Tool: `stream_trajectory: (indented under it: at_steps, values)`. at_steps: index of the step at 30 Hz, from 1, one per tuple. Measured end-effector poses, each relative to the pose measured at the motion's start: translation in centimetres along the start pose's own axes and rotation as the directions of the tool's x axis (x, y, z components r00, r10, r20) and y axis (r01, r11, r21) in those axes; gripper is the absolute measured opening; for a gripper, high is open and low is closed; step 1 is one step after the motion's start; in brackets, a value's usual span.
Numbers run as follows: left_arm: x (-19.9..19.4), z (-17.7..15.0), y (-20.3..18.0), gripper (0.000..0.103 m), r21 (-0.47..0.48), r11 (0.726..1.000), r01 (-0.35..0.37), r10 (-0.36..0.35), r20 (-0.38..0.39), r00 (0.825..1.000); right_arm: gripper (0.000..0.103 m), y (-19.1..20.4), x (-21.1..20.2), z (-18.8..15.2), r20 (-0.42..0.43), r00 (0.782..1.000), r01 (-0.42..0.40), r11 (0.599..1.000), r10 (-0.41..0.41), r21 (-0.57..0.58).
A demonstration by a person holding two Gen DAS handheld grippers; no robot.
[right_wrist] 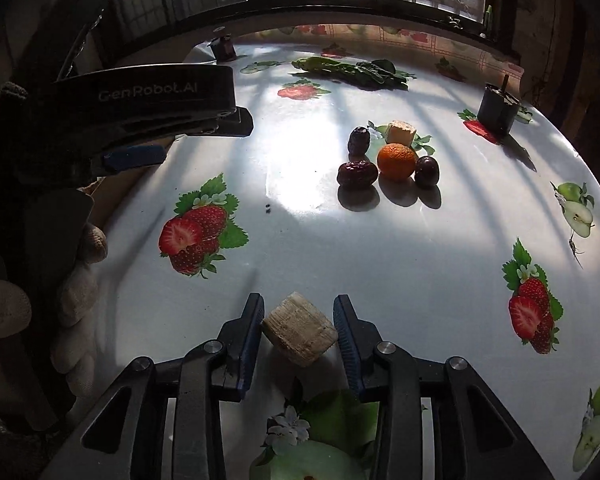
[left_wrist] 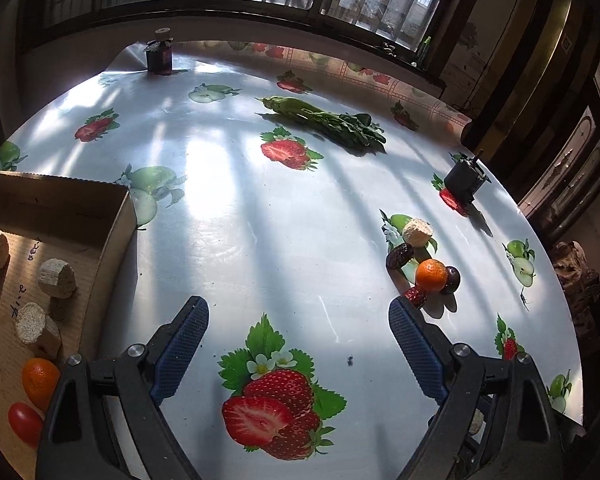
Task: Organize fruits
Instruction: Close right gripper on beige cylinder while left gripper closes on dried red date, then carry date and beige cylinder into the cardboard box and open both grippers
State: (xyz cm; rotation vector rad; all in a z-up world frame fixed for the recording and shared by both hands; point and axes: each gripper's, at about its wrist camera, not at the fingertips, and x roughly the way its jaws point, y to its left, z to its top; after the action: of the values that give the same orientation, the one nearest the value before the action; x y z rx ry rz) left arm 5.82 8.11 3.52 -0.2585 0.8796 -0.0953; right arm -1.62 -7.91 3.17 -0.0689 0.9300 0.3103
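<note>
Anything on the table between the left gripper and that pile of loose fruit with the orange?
Nothing solid: in the left wrist view, only bare tablecloth separates the left gripper from the orange; a date sits beside the gripper's right fingertip.

Left gripper [left_wrist: 298, 326]: black plastic frame, blue ribbed finger pads [left_wrist: 182, 350], round silver screws at the pivots. Right gripper [right_wrist: 299, 326]: same black frame, blue pads, silver screws. White "GenRobot.AI" lettering on the left unit's black side. Hand [right_wrist: 76, 276] in a beige knit glove.

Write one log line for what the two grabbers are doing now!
left gripper: open, empty | right gripper: closed on beige chunk | cardboard box: partly filled | orange: on table
</note>
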Motion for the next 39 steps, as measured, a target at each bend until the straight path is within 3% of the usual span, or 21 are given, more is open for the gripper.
stream_trajectory:
  at_steps: [2, 5, 12, 14, 15, 17, 18, 19, 24, 29, 33, 39]
  values:
    - [0.6, -0.1, -0.8, 0.091, 0.014, 1.000, 0.020, -0.020, -0.031, 0.999, 0.039, -2.6, -0.1, 0.3, 0.045, 0.998, 0.035, 0.997, -0.038, 0.067]
    - [1.6, 0.0, -2.7, 0.091, 0.053, 0.997, 0.055, -0.052, -0.059, 0.997, 0.039, -6.1, -0.4, 0.0, 0.093, 0.996, -0.016, 0.982, -0.002, 0.188]
    - [4.9, -0.6, -8.6, 0.083, 0.297, 0.955, -0.001, 0.015, -0.045, 0.999, 0.039, -8.3, -1.5, 0.1, 0.118, 0.993, -0.037, 0.958, 0.004, 0.286]
    - [6.1, -0.9, -9.7, 0.074, 0.343, 0.939, -0.027, 0.048, -0.055, 0.997, 0.039, -8.6, -1.6, -0.1, 0.120, 0.993, -0.058, 0.950, 0.022, 0.306]
    - [6.7, -1.1, -10.0, 0.062, 0.359, 0.933, -0.032, 0.060, -0.068, 0.996, 0.039, -8.7, -1.7, -0.1, 0.124, 0.992, -0.068, 0.948, 0.030, 0.312]
    - [6.7, -1.4, -10.4, 0.053, 0.387, 0.920, -0.053, 0.078, -0.047, 0.996, 0.039, -8.7, -1.8, -0.2, 0.132, 0.991, -0.073, 0.946, 0.032, 0.317]
    - [6.5, -1.5, -10.5, 0.037, 0.387, 0.921, -0.033, 0.058, -0.052, 0.997, 0.039, -8.7, -1.9, -0.2, 0.137, 0.990, -0.077, 0.945, 0.035, 0.317]
    - [6.3, -1.5, -10.6, 0.027, 0.389, 0.920, -0.050, 0.074, -0.045, 0.996, 0.039, -8.6, -2.0, -0.2, 0.141, 0.989, -0.081, 0.945, 0.038, 0.318]
    - [4.1, -2.4, -10.0, 0.027, 0.353, 0.935, -0.043, 0.066, -0.053, 0.996, 0.039, -8.6, -1.9, -0.2, 0.151, 0.987, -0.094, 0.944, 0.047, 0.317]
    - [-3.0, -3.8, -7.5, 0.027, 0.280, 0.960, 0.029, -0.025, -0.017, 1.000, 0.039, -8.6, -2.0, -0.2, 0.168, 0.985, -0.095, 0.943, 0.042, 0.320]
    - [-9.0, -5.0, -2.5, 0.027, 0.181, 0.982, 0.050, -0.058, 0.041, 0.997, 0.039, -7.8, -2.0, -0.2, 0.181, 0.983, -0.085, 0.949, 0.030, 0.304]
    - [-14.4, -6.2, 8.2, 0.027, 0.004, 0.996, -0.091, 0.091, 0.091, 0.992, 0.039, -4.0, -1.9, 0.3, 0.157, 0.987, -0.076, 0.968, 0.039, 0.239]
